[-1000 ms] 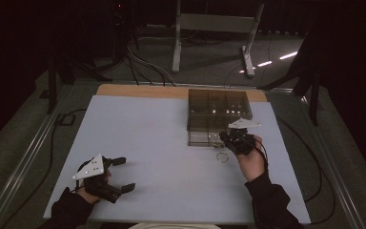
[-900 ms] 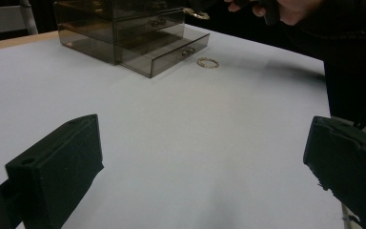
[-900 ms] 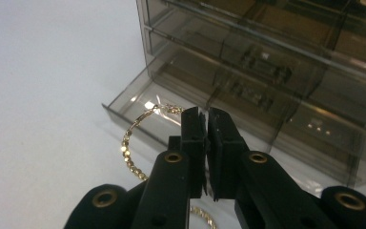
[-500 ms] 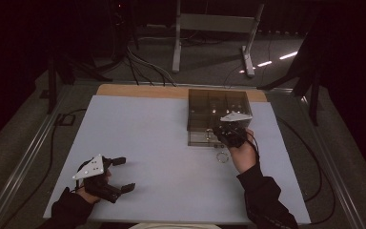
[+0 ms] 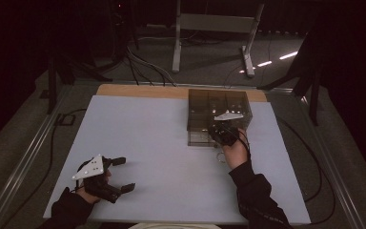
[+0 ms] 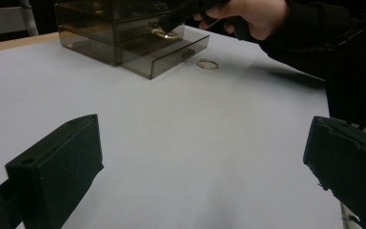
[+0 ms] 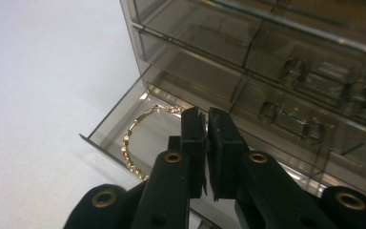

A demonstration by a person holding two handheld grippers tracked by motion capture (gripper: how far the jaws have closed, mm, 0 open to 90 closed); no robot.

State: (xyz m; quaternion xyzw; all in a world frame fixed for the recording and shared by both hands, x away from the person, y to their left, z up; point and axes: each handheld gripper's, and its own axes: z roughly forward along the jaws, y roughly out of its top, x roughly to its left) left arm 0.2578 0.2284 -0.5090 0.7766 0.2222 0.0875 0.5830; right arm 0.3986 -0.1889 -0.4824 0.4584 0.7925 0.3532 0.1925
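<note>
Right tool (image 7: 206, 121) pinching gold chain (image 7: 132, 138) over open drawer (image 7: 119, 121): lower inside walls, then release. Left tool (image 6: 195, 167) spread, idle on desk (image 5: 162, 143). Ring (image 6: 208, 63) outside next.

Ahead of your right gripper (image 7: 205, 124), the closed fingers (image 7: 193, 129) point into the pulled-out bottom drawer (image 7: 119, 126) of the smoky clear organizer (image 5: 219, 102); the upper drawer fronts with their knobs wall off the space just above and beyond the fingers. A gold chain (image 7: 133, 138) lies in the drawer to the left of the fingers, so that side is occupied. A gold ring (image 6: 208, 63) sits on the table (image 5: 147, 133) just beside the drawer front. Ahead of your left gripper (image 6: 205, 157), between its wide-apart fingers (image 6: 57, 162), the table runs bare up to the organizer.
</note>
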